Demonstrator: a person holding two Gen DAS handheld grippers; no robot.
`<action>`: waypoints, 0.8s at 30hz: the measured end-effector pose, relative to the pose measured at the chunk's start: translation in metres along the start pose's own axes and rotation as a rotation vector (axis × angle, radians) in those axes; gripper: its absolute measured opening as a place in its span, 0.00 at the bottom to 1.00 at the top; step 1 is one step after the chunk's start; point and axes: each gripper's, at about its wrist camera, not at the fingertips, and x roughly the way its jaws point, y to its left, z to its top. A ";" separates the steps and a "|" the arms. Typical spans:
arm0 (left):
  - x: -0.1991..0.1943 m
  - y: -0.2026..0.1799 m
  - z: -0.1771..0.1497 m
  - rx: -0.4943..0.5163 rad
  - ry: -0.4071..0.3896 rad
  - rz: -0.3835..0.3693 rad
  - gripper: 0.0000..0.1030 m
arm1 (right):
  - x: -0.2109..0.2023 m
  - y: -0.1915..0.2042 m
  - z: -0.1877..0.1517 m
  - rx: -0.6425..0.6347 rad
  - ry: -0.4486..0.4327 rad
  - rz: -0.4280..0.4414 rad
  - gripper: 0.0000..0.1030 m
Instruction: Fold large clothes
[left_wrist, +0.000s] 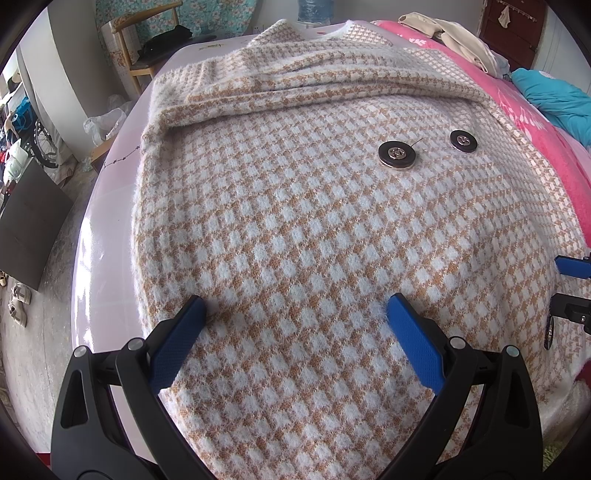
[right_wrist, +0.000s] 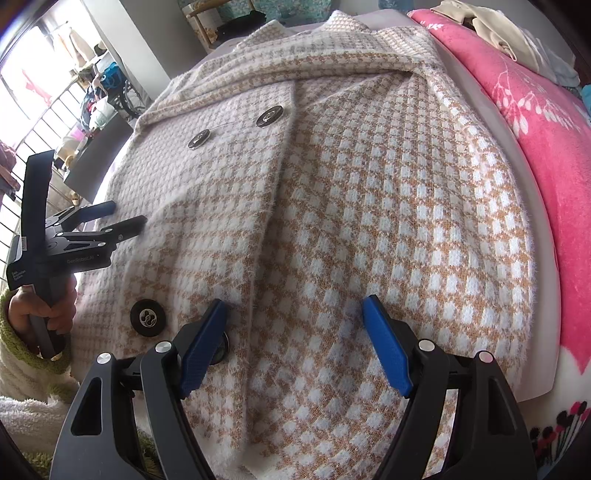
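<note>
"GenRoboLAI", roughly read, stands on the left tongs (right_wrist: 125, 216) body; smaller print beside it is illegible.

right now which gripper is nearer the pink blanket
Right. The right gripper sits over the coat beside the pink blanket; the left gripper is at the coat's far side.

The left gripper (left_wrist: 295, 306), black-framed with blue textured pads, points steeply downward, its jaws spread wide with nothing pinched between them. The right gripper (right_wrist: 293, 306), of the same black and blue build, is tilted down alike and equally wide open. In the right wrist view the left gripper appears at nine o'clock, gripped around its black handle by the person's left hand (right_wrist: 44, 306), which emerges from a green-cuffed fuzzy sleeve (right_wrist: 22, 354) at about eight o'clock.
</note>
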 end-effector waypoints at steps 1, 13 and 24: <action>0.000 0.000 0.000 0.000 -0.001 0.000 0.92 | 0.000 0.000 0.000 0.000 0.000 0.000 0.72; -0.028 0.006 -0.010 -0.043 -0.069 -0.012 0.92 | -0.022 -0.006 -0.007 0.014 -0.047 0.011 0.72; -0.089 0.021 -0.102 -0.121 -0.061 -0.112 0.87 | -0.087 -0.056 -0.054 0.132 -0.098 -0.060 0.72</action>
